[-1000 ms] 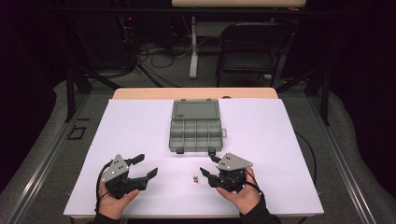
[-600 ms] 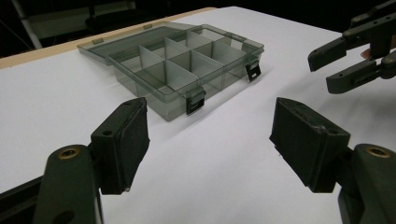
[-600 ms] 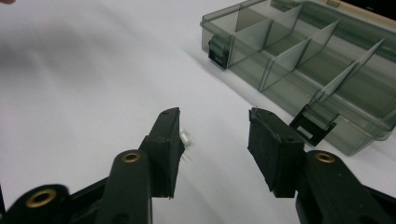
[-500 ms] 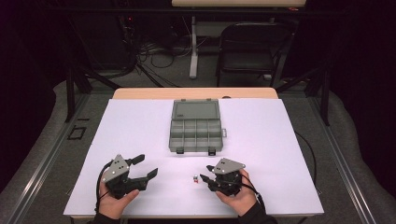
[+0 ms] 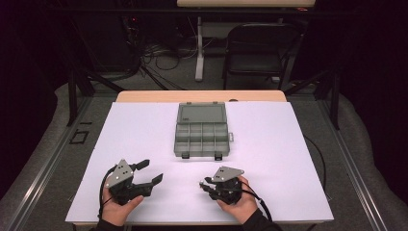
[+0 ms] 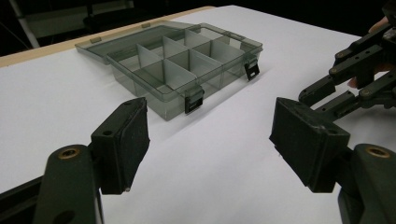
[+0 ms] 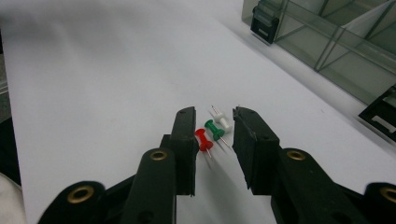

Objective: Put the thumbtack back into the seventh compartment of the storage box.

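Three push pins lie close together on the white table: a red pin [image 7: 203,140], a green pin [image 7: 215,129] and a white pin [image 7: 222,121]. My right gripper [image 7: 214,115] is low over them with one jaw on each side, narrowly open and not touching them. In the high view the right gripper [image 5: 205,184] is at the front centre, pointing left. My left gripper [image 5: 149,172] rests at the front left, wide open with nothing between its pads [image 6: 125,140].
A clear grey organizer box [image 5: 202,130] with several empty compartments stands open in the middle of the table, its latches [image 6: 194,100] facing me. The right gripper's black linkage [image 6: 357,70] shows at the right of the left gripper view. A folding chair [image 5: 257,48] stands beyond the table.
My right gripper has slid left and slightly toward me, so its jaws now straddle the pins. The left gripper has barely moved.
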### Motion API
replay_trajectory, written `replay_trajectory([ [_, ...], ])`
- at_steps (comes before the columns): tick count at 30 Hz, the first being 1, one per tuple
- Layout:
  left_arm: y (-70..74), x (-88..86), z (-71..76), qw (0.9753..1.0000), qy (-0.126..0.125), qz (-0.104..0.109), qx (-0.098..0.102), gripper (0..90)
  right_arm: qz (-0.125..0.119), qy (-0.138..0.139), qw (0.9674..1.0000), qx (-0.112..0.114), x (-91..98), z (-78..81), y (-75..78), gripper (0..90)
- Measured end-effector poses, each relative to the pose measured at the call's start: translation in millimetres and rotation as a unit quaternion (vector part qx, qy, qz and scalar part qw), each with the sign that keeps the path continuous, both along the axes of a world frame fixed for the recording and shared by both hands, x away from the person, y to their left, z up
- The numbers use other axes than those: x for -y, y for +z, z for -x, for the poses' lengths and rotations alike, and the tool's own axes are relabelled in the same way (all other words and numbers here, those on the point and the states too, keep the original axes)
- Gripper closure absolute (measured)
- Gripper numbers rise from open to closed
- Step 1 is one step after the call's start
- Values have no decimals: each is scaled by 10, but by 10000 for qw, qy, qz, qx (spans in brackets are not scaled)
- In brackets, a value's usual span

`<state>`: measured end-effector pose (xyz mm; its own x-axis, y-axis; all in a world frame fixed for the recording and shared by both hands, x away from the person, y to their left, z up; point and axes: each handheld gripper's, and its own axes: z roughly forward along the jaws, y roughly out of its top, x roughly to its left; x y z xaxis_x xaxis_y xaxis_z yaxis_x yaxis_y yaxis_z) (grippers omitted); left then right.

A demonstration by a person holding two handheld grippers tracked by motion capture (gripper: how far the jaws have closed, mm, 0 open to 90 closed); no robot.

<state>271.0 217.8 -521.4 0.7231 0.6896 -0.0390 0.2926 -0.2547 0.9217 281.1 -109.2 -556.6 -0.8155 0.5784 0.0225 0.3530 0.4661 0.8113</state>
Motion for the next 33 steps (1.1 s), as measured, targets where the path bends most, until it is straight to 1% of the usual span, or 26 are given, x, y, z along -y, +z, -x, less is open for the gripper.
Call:
replay_trajectory([
  [12, 1, -1, 0, 10000, -8, -6, 13, 276, 53, 45, 10000, -68, -56, -19, -50, 726],
  [16, 2, -1, 3, 10000, 5, -5, 16, 276, 139, 92, 9998, -85, -81, -19, -65, 739],
  [21, 2, -2, 3, 10000, 10, -3, 18, 276, 181, 123, 9997, -104, -98, -17, -77, 752],
  [25, 2, -4, 2, 10000, 13, 5, 15, 276, 204, 165, 9996, -139, -110, -13, -88, 783],
  [29, 1, -3, 2, 10000, 11, 1, 18, 276, 312, 193, 9991, -190, -124, -12, -101, 811],
  [33, 2, -5, 2, 10000, 15, 6, 13, 276, 321, 183, 9991, -206, -128, -8, -106, 820],
])
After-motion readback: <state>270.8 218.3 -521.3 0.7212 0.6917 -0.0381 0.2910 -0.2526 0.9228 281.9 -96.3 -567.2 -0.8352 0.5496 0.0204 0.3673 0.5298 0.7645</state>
